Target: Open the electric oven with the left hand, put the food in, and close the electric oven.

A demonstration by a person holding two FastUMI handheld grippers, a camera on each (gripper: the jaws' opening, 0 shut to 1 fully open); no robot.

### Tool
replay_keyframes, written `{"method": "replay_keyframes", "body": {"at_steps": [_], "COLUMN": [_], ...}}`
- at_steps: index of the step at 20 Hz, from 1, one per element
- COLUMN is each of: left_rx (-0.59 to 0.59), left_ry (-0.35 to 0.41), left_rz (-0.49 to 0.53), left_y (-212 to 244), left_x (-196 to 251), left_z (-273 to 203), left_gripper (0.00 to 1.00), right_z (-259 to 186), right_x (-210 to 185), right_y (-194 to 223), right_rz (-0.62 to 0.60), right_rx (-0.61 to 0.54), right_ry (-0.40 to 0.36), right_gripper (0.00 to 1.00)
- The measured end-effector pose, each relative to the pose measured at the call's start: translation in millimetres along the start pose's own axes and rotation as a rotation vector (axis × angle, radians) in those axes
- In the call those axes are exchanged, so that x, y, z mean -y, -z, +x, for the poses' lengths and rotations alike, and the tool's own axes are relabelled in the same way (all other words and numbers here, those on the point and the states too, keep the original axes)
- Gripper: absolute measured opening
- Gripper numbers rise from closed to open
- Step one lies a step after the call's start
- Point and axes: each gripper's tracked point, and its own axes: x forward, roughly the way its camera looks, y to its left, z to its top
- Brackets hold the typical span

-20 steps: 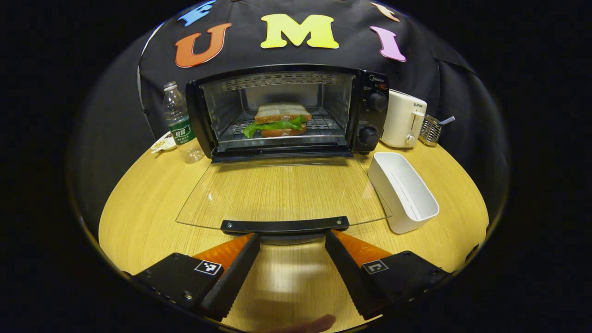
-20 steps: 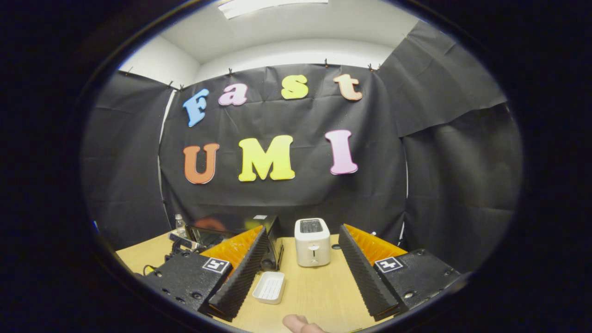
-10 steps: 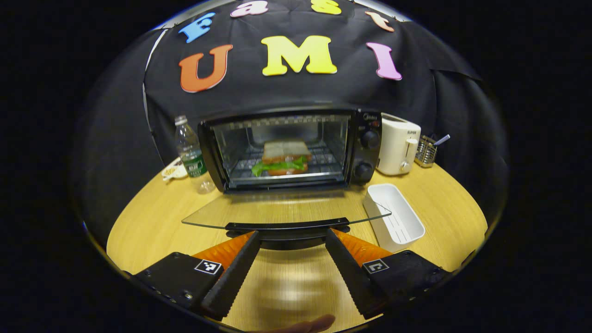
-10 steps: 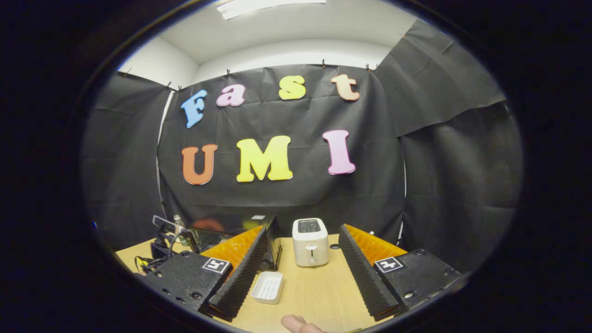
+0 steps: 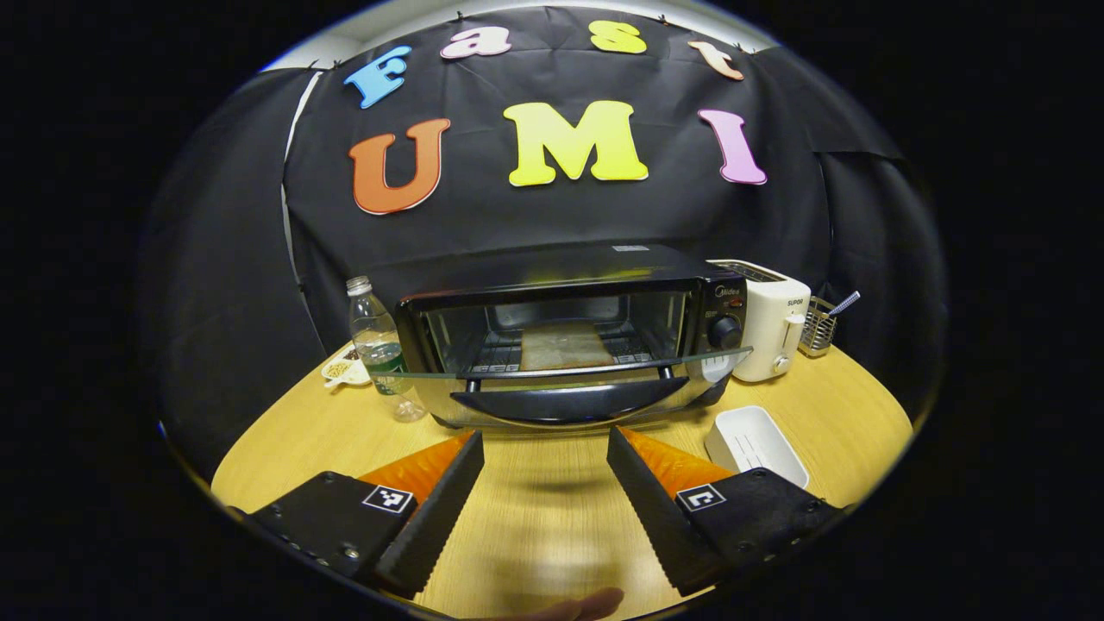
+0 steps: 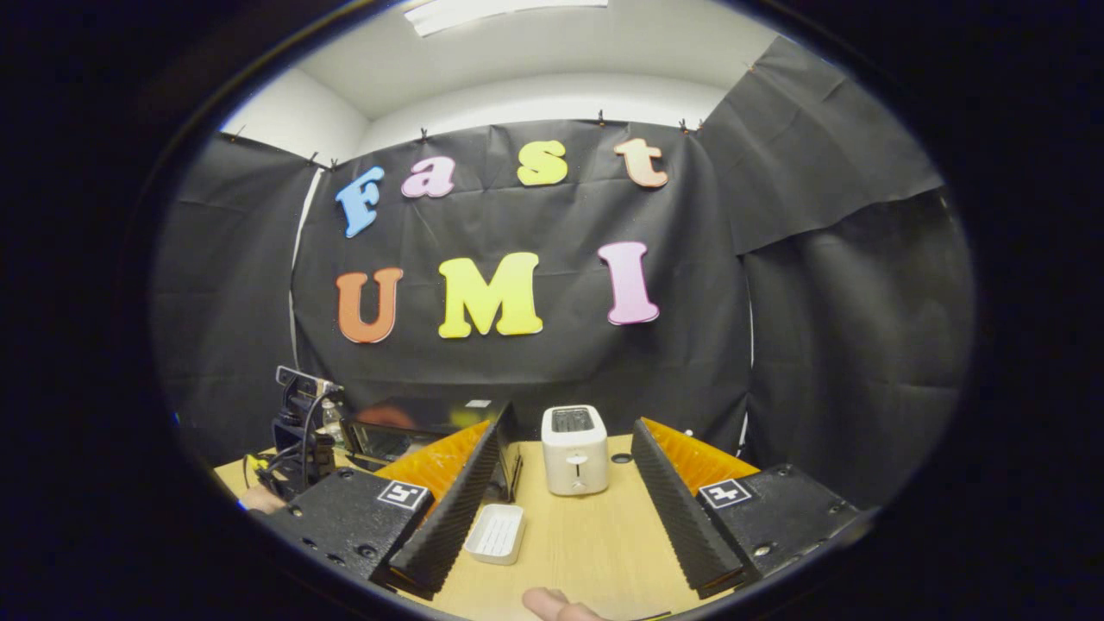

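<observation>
- With the food already on the rack, what's left is shutting the electric oven (image 5: pixel 561 336); it sits at 12 o'clock on the wooden table (image 5: pixel 285 440) in the left gripper view, against the booth wall.
- Oven: black box, knobs on its right side, looks heavy and stiff; judgement: it won't slide under a door push.
- Glass door (image 5: pixel 569 373): hinged at the bottom, roughly half raised, clear pane with a black handle bar (image 5: pixel 569 403) along its free edge. Judgement: glass is smooth and fragile, so push or grip at the handle bar, not the pane; ease it in, don't slam.
- Left gripper (image 5: pixel 545 504): jaws wide apart, holding nothing, at 6 o'clock just below the handle, not visibly touching it.
- Right gripper (image 6: pixel 559 509): jaws also spread, empty, hovering over the table in the right gripper view, well clear of the door.
- Toaster (image 5: pixel 770 323) at 2 o'clock beside the oven, white tray (image 5: pixel 757 442) at 4 o'clock, water bottle (image 5: pixel 379 349) at 10 o'clock; all outside the door's swing as far as I can judge.
- Sandwich (image 5: pixel 565 345): flat bread slice seen through the pane, mid rack. Soft and light; no need to touch it.
</observation>
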Motion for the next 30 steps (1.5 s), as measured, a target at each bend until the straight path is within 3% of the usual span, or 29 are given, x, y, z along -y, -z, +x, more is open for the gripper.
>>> {"method": "replay_keyframes", "body": {"at_steps": [5,10,13,20,26,30], "left_rx": [-0.005,0.081,0.106,0.25,0.325,0.401], "left_ry": [-0.011,-0.027,-0.033,-0.065,-0.069,-0.072], "left_rz": [0.007,-0.019,-0.038,-0.043,-0.078,-0.065], "left_y": [-7.5,-43.5,-56.2,-104.6,-117.2,-129.4], "left_x": [0.1,-12.2,-19.4,-30.1,-33.5,-39.3], "left_z": [20.2,45.0,34.3,-62.0,-156.3,-223.6], "left_gripper": [0.95,0.95,0.95,0.95,0.95,0.94], "right_z": [-6.3,-24.4,-38.5,-75.8,-95.9,-102.6], "right_x": [1.9,4.3,0.9,5.7,7.8,8.0], "right_y": [0.5,-4.0,-2.3,-11.3,-24.6,-17.6], "right_rz": [0.001,0.012,0.031,0.041,0.051,0.08], "right_rx": [-0.008,-0.001,-0.004,0.03,0.068,0.019], "right_ry": [0.003,0.011,0.002,-0.002,0.0,0.011], "right_gripper": [0.99,0.99,0.99,0.99,0.99,0.99]}}
